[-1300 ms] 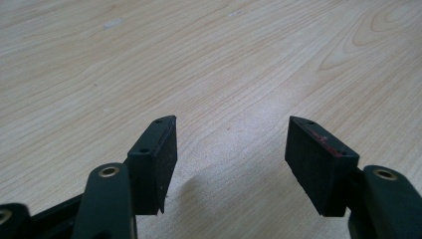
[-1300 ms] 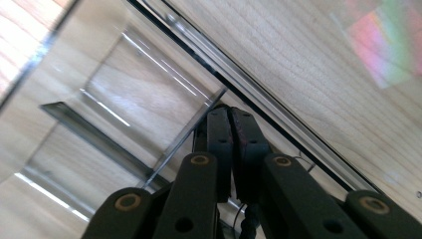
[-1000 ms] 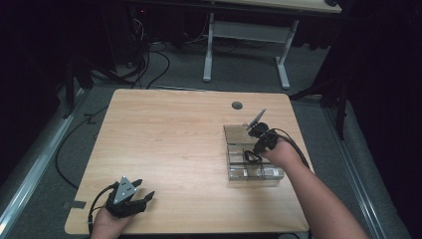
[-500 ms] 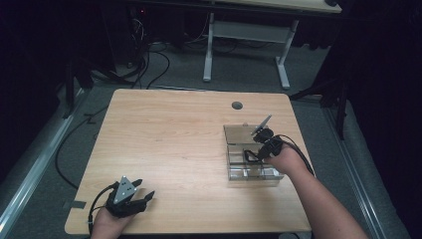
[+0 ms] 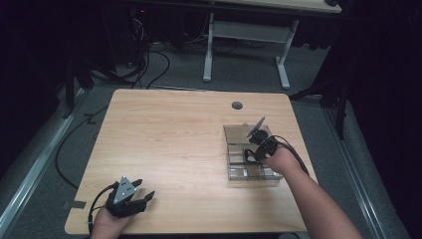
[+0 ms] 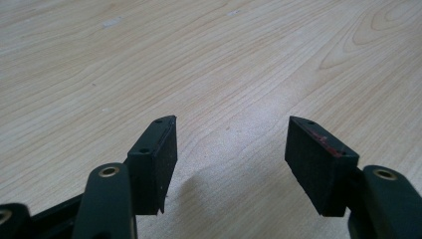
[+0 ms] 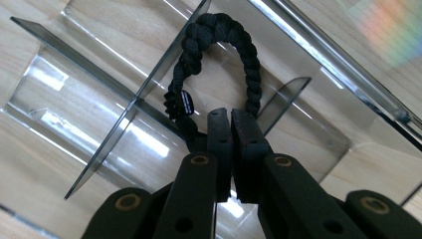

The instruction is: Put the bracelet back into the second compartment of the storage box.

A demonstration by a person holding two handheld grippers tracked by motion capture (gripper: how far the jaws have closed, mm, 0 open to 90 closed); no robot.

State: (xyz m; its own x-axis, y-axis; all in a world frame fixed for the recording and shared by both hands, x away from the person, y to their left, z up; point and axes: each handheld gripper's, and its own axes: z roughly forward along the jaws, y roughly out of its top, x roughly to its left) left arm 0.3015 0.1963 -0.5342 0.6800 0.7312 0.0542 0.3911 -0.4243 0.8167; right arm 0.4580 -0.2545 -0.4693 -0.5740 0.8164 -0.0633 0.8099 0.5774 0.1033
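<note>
Here the right claw (image 7: 231, 117) is clamped on a black braided cord loop (image 7: 219, 55), its two black jaws pressed together with the cord pinched between them near their tips. The loop arches up from the jaws, and a small dark tag hangs on its left side in the right gripper view. The loop hangs over a clear plastic organiser box with thin dividers (image 7: 124, 114); one divider runs slantwise just behind the cord, though whether cord and plastic touch cannot be told. Through the clear bottom the pale wood of the worktop shows.

In the high view the right claw (image 5: 251, 149) sits above the box (image 5: 236, 134), which stands on the right half of the light wooden worktop (image 5: 174, 134), with the person's right forearm coming in from the lower right. The box's compartments lie side by side along its near part, and its farther section shows as one plain clear area. A small dark round hole (image 5: 237, 105) is set in the worktop just beyond the box.

The left claw (image 5: 144, 198) rests near the worktop's front left corner, well apart from the box. In the left gripper view the left claw (image 6: 231, 149) stands wide open, with nothing between its jaws but bare wood grain.
</note>
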